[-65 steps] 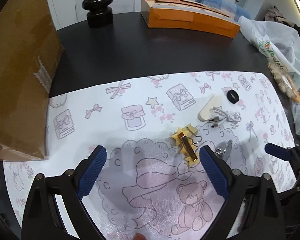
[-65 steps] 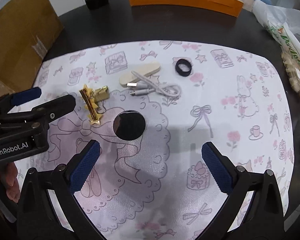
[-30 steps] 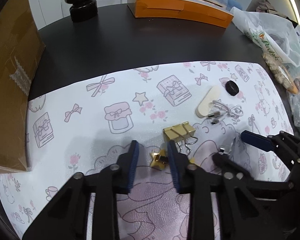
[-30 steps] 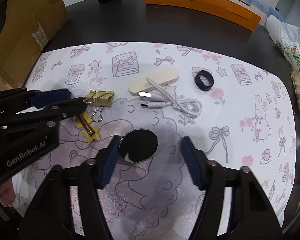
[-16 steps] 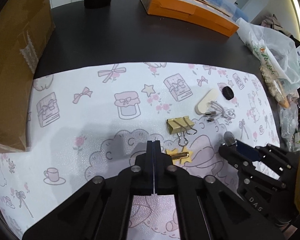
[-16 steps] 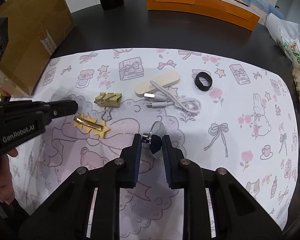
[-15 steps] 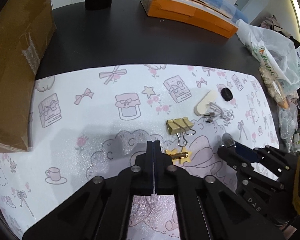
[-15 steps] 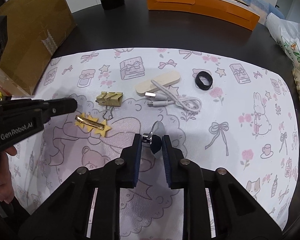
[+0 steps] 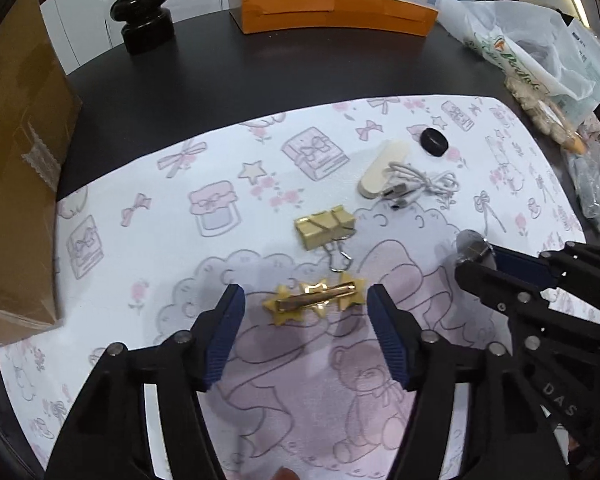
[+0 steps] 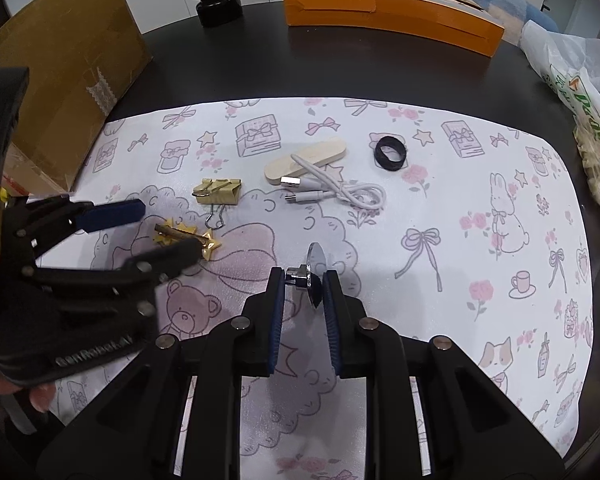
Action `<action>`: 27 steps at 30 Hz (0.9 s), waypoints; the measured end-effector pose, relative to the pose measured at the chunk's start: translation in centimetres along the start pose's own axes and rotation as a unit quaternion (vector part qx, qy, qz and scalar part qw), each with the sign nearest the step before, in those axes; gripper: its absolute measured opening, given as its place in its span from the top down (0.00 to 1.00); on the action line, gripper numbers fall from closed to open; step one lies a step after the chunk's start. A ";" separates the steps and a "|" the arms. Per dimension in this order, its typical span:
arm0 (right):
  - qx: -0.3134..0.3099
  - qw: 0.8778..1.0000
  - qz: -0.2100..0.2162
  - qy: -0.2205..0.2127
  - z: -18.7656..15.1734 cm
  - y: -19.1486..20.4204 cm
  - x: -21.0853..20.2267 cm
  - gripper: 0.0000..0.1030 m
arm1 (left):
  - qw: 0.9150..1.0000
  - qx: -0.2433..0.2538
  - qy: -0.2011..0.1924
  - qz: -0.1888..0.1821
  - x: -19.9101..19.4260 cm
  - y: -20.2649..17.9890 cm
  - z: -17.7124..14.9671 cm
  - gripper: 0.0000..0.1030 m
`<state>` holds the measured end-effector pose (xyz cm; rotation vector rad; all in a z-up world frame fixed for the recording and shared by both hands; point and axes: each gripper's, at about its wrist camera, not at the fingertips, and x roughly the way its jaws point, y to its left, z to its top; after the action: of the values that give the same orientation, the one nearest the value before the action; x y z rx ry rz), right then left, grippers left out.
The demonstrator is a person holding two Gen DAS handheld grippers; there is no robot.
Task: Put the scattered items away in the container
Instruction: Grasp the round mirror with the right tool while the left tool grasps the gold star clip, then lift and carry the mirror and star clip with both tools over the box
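A gold star hair clip (image 9: pixel 316 300) lies on the patterned mat (image 9: pixel 140 280), between the fingers of my open left gripper (image 9: pixel 306 332) without touching them. My right gripper (image 10: pixel 302 284) is shut on a small round chrome disc (image 10: pixel 314 264), held on edge just above the mat. The left wrist view shows that disc (image 9: pixel 472 246) at the right gripper's (image 9: pixel 470 260) tips. A gold binder clip (image 9: pixel 326 226), a cream oval piece (image 9: pixel 382 168), a white USB cable (image 9: pixel 424 184) and a black ring (image 9: pixel 434 142) lie farther back. The right wrist view shows the left gripper (image 10: pixel 156 232) over the hair clip (image 10: pixel 188 238).
A cardboard box (image 9: pixel 16 160) stands at the mat's left edge. An orange box (image 9: pixel 332 4) and a black vase (image 9: pixel 144 16) sit at the back of the dark table. Plastic bags (image 9: pixel 540 52) crowd the right side. A hand (image 10: pixel 40 396) holds the left gripper.
My left gripper, shut half a second ago, has opened and now brackets the star hair clip. The right gripper keeps its hold on the chrome disc.
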<state>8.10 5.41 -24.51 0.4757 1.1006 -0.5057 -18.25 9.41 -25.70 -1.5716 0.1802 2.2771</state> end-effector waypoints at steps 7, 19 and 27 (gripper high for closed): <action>0.009 1.000 -0.002 0.000 0.3 -1.0 -0.2 0.83 | 0.999 0.008 -0.008 0.049 1.0 -1.3 0.0 0.40; 0.006 1.000 0.004 -0.001 0.8 -0.5 0.0 0.83 | 1.000 -0.019 -0.012 0.016 0.4 -0.2 -0.2 0.53; 0.011 1.000 0.004 -0.008 0.7 -0.6 -0.8 0.83 | 0.999 -0.034 -0.016 0.012 -0.7 0.5 -0.2 0.53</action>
<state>7.93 4.67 -23.58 0.4941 1.0794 -0.5135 -18.07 8.76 -25.18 -1.5727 0.1138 2.3492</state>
